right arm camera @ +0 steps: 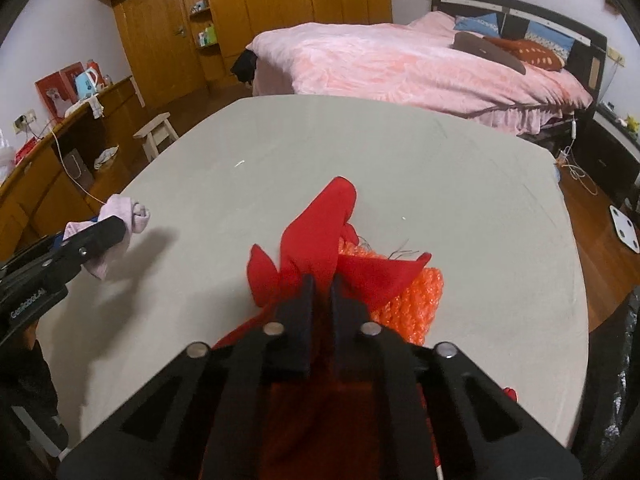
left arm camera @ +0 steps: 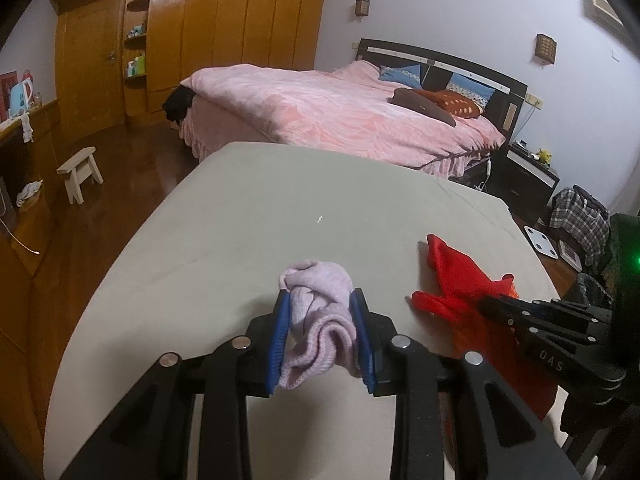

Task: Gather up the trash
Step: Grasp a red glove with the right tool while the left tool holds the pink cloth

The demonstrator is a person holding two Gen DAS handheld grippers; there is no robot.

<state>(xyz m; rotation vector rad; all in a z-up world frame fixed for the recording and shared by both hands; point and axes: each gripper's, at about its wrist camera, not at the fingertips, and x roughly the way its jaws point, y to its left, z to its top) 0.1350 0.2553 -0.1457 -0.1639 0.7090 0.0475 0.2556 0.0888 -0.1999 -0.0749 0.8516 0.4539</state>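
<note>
Two grabs on: left gripper (left arm camera: 322, 334) clamps the pink sock (left arm camera: 316, 320), right gripper (right arm camera: 323, 282) pinches the red cloth (right arm camera: 320, 228). Best lift both straight up, squeezing firmly, so nothing drags on the table (left arm camera: 240, 208).

Pale lilac sock (left arm camera: 316, 320) between blue-padded black fingers (left arm camera: 280, 332), a bright red cloth (right arm camera: 320, 236) over orange bubbly wrap (right arm camera: 404, 308), all on a grey-beige desk (left arm camera: 280, 200); pink bedspread (left arm camera: 328, 108) upper centre.

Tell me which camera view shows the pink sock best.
The left wrist view: the pink sock fills the centre, clamped between the left gripper and its blue pads. In the right wrist view the sock is small at the left edge, partly hidden behind a black finger.
</note>
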